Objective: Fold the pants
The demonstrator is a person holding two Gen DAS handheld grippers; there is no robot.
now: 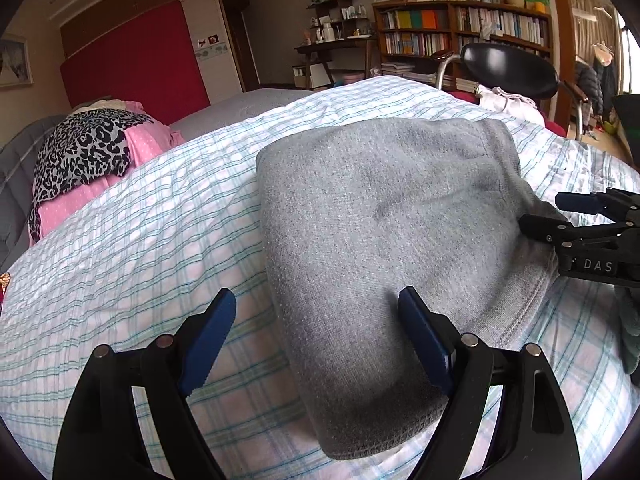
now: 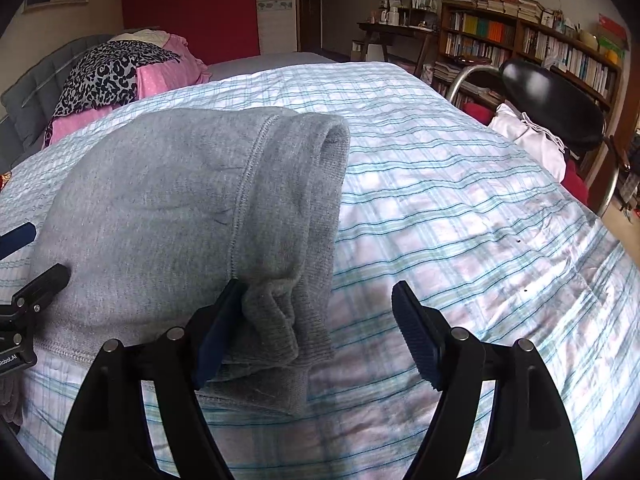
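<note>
Between my left gripper's (image 1: 316,336) parted jaws lies plaid bedding (image 1: 120,264); the folded grey pants (image 1: 380,216) lie under its right finger. My right gripper (image 2: 316,328) stands apart too, waistband bunched against its left pad. Its body reads "DAS". Beyond, blurred bookshelves (image 1: 460,28), titles illegible.

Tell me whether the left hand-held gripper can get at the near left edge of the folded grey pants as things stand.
Probably yes: the left hand-held gripper stands open over that edge of the grey pants, with nothing in between.
</note>
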